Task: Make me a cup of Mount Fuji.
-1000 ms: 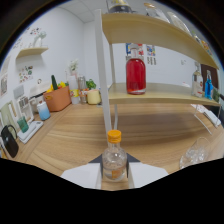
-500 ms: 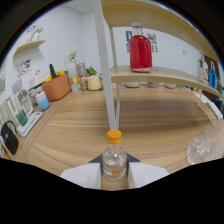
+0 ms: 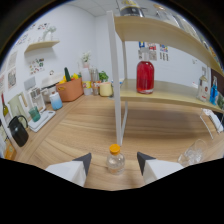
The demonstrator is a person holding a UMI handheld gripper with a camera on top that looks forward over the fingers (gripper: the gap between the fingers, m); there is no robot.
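A small clear bottle with an orange cap (image 3: 115,160) stands upright on the wooden table (image 3: 85,131), between my two fingers with a gap on each side. My gripper (image 3: 114,156) is open, its white fingers (image 3: 80,167) spread wide on either side of the bottle. A tall jar of red liquid (image 3: 145,76) sits on the wooden shelf (image 3: 165,96) beyond. A clear glass (image 3: 192,153) stands on the table ahead of the right finger.
A thin white shelf post (image 3: 118,100) rises just behind the bottle. Farther back along the wall are an orange basket (image 3: 70,90), a cream pot (image 3: 105,89), a blue cup (image 3: 56,101) and a black kettle (image 3: 17,131).
The fingers have spread apart and let go of the orange-capped bottle, which now stands free on the table. The view has drawn back slightly from it.
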